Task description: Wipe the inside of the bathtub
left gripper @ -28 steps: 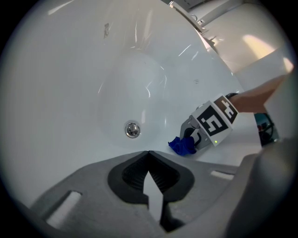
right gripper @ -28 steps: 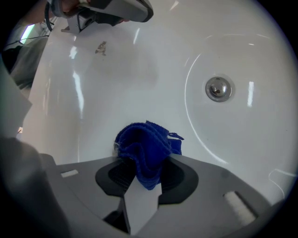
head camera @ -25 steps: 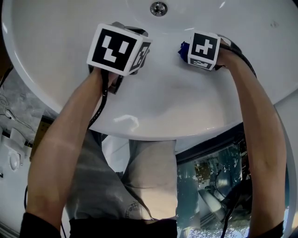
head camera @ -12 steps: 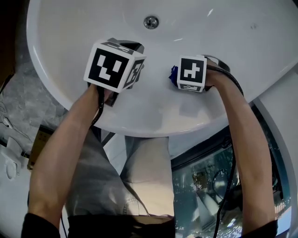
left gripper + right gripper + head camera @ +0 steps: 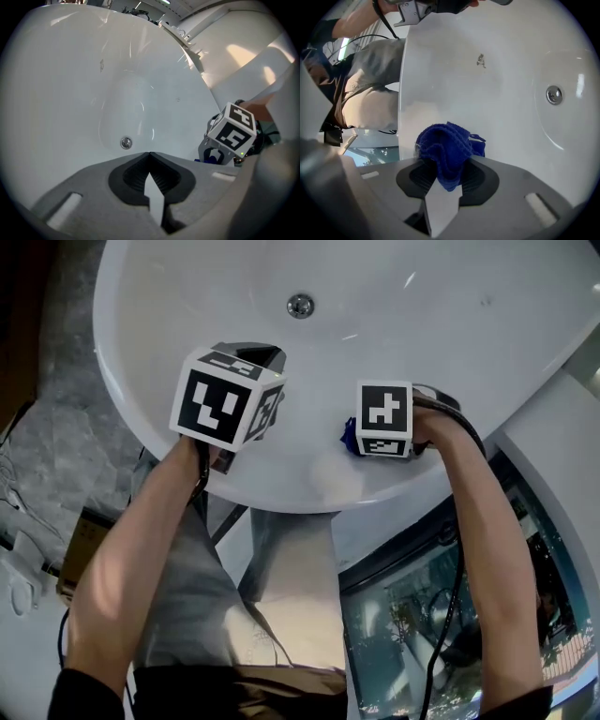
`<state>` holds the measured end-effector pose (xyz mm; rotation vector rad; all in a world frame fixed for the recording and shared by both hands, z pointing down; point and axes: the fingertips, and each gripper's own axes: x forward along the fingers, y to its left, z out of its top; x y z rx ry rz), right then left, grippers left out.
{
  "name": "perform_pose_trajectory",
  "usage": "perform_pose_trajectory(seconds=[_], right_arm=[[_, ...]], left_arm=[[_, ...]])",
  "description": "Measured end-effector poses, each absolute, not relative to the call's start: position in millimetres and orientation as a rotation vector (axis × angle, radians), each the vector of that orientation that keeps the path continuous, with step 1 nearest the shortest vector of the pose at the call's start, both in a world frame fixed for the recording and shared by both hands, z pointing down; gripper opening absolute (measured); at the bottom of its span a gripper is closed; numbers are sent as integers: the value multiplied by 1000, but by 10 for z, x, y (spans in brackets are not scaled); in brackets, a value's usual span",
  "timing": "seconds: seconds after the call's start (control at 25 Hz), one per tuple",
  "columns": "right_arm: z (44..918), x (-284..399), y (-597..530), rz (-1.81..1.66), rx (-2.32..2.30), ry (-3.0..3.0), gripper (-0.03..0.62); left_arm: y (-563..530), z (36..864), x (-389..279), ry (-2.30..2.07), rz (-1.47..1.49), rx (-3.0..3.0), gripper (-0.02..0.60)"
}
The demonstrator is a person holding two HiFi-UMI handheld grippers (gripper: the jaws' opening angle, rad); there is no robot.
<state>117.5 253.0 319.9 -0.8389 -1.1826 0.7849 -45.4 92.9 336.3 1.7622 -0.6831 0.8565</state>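
Now, cloth [image 5: 443, 149]: blue, soft, light; bunched against the bathtub [image 5: 441, 324] wall near the rim, probably touching.
Right gripper [image 5: 446, 176]: clamped on it.
Left gripper [image 5: 149, 157]: jaws together, empty.
Grip: bunched middle.

Bright even light, specular glare streaks on the white bathtub [image 5: 450, 352], fisheye vignetting in both gripper views, sharp focus

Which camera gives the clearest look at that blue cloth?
The right gripper view: the blue cloth sits close up, bunched and clamped in the right tool. The head view shows only a blue sliver beside that tool's marker cube; the left gripper view, just a tiny blue speck.
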Motion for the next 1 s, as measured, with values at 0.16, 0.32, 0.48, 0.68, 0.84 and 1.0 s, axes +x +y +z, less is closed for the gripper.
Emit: perform_pose_trajectory(seconds=[0.16, 0.32, 0.48, 0.68, 0.84, 1.0], right_arm=[[2934, 1176, 2653, 844, -862, -1160, 129], [2683, 1107, 2727, 952, -873, -1128, 126], [2635, 985, 2725, 978, -772, -1201, 127], [2608, 505, 2384, 1122, -416, -1506, 127], [2508, 171, 2057, 1159, -126, -1696, 127], [2360, -63, 1791, 1131, 130, -1812, 127]], left_arm=[[1040, 3242, -437, -651, 872, 1794, 2], [1024, 3090, -465, -637, 883, 1827, 2], [917, 2813, -447, -614, 882, 1894, 2], [679, 2492, -534, -630, 870, 1955, 2], [596, 2256, -683, -653, 877, 1976, 2], [564, 1981, -869, -704, 881, 1976, 2]])
